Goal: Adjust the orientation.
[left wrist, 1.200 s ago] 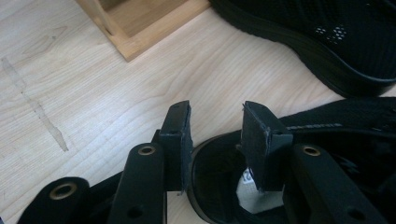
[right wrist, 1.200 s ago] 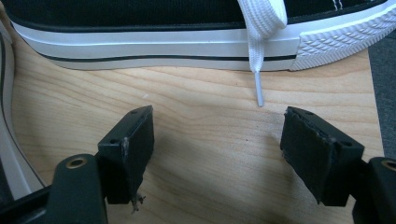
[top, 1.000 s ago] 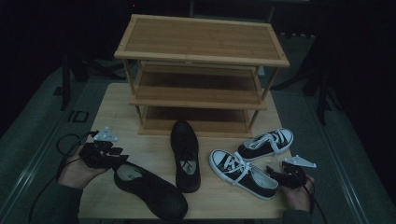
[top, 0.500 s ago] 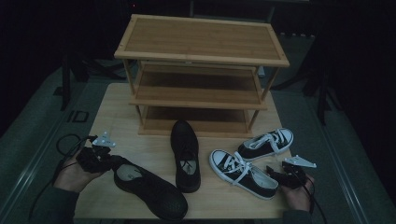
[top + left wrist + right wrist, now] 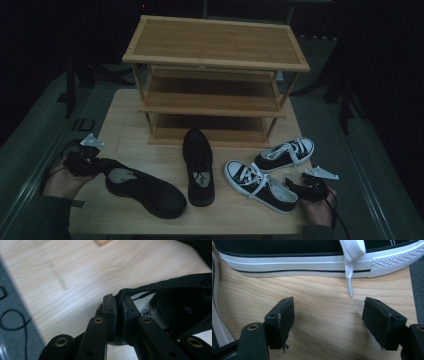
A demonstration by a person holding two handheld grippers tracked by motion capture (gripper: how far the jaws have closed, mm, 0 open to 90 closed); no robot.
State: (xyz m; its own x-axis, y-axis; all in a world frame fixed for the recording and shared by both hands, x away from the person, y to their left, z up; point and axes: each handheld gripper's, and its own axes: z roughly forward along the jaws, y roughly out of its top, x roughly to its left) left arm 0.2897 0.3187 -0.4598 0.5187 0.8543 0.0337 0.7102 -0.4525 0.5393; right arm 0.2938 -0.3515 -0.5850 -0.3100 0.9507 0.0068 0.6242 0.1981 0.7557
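A black lace-up shoe (image 5: 145, 190) lies at the table's front left, heel toward my left gripper (image 5: 100, 166). In the left gripper view my left gripper (image 5: 117, 302) has just been closing, and its pads now pinch the heel rim of that shoe (image 5: 175, 305). A second black shoe (image 5: 198, 165) lies in the middle, toe toward me. Two black-and-white sneakers (image 5: 260, 185) (image 5: 285, 154) lie at the right. My right gripper (image 5: 295, 186) rests beside them, open over bare wood (image 5: 329, 315), with a sneaker's white sole (image 5: 299, 262) and a lace end (image 5: 350, 287) just ahead of it.
A three-tier bamboo shoe rack (image 5: 215, 65) stands at the back of the wooden table (image 5: 125, 125), its shelves bare. Grey floor and dark stands surround the table. A black cable (image 5: 15, 320) trails off the left edge.
My left gripper has moved in to the heel of the front-left black shoe and closed on its rim. The right hand and all other shoes stay where they were.
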